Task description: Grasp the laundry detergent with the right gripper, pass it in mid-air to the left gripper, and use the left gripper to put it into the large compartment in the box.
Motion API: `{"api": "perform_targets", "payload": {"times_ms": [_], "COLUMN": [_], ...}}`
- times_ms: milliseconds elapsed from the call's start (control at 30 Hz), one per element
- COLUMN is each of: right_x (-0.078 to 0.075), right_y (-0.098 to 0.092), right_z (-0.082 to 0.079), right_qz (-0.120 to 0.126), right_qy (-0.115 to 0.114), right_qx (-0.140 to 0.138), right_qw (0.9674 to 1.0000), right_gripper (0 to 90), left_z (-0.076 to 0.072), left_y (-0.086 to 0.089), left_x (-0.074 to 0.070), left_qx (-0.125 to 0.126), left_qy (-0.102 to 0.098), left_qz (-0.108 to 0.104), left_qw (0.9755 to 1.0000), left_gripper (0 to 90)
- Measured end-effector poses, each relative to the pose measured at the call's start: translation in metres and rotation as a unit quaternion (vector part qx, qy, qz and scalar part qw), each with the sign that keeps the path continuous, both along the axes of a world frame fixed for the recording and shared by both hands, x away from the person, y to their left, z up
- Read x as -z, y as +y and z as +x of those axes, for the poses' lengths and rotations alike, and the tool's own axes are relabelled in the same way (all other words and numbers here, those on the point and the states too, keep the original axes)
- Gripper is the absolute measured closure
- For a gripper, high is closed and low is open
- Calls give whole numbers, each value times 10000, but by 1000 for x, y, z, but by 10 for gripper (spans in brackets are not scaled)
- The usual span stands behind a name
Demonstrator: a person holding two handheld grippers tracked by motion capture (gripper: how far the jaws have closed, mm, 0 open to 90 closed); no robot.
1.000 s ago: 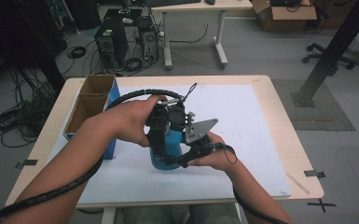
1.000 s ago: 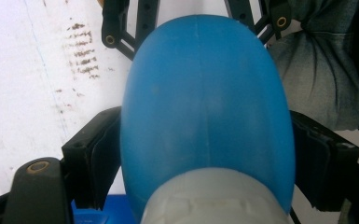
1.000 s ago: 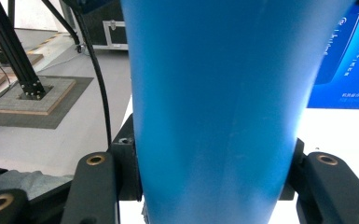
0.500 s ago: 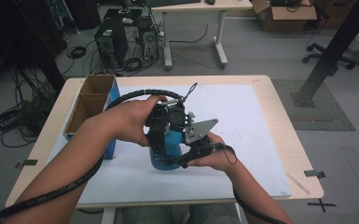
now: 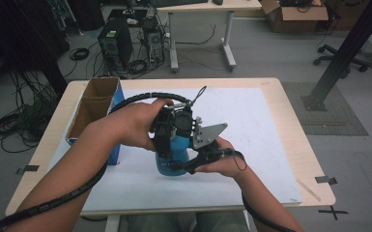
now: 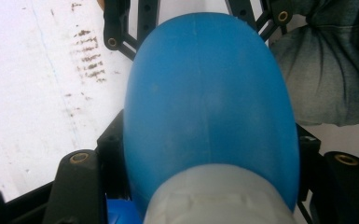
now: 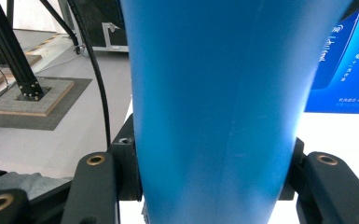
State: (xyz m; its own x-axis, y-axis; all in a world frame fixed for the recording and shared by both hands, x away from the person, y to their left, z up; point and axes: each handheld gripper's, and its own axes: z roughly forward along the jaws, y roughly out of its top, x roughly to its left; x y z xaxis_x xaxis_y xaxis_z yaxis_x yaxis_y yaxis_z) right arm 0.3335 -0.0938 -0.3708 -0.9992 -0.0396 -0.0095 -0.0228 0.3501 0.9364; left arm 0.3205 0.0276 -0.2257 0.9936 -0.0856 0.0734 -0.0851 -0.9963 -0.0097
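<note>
Now, both grippers are on the same thing: a rounded blue plastic bottle with a pale translucent neck (image 5: 173, 157), standing on the white sheet covering the wooden table (image 5: 251, 125), near the table's 6 o'clock edge and just at 3 o'clock of the open brown cardboard box with a blue side (image 5: 94, 113). The left gripper (image 5: 170, 129) comes down from above; in the left gripper view the bottle's bulging shoulder (image 6: 210, 102) sits between its black jaws, with the pale collar (image 6: 219, 196) close to the camera. The jaws look closed in around the top, though the contact itself is hidden. The right gripper (image 5: 198, 157) comes in low from 3 o'clock, and its view shows the blue wall (image 7: 214, 107) wedged between the jaws, opened only to body width and pressed against it. My read: this is a two-handed hold, perhaps to work the top. Best keep the lower clamp steady, twist about the bottle's own axis, and avoid squeezing the soft wall.
</note>
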Motion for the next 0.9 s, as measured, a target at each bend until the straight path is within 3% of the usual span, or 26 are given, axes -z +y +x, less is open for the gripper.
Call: {"api": "perform_targets", "payload": {"times_ms": [433, 667, 833, 900], "right_x": [0, -1, -3, -3], "right_y": [0, 3, 3, 3], "right_z": [-1, -1, -1, -1], "right_qz": [98, 198, 276, 306], "right_qy": [-58, -168, -99, -56], "right_qx": [-42, -13, 47, 79], "right_qw": [9999, 9997, 9996, 9995], "right_gripper": [438, 422, 410, 362], "left_z": [-3, -6, -7, -6], "left_y": [-5, -7, -8, -7], "left_x": [-3, -8, -12, -13], "left_qx": [-156, -73, 1, -12], "left_qy": [-31, -131, -192, -170], "left_qz": [229, 367, 384, 393], "left_qw": [9996, 9992, 9991, 9991], "left_gripper": [382, 386, 387, 387]}}
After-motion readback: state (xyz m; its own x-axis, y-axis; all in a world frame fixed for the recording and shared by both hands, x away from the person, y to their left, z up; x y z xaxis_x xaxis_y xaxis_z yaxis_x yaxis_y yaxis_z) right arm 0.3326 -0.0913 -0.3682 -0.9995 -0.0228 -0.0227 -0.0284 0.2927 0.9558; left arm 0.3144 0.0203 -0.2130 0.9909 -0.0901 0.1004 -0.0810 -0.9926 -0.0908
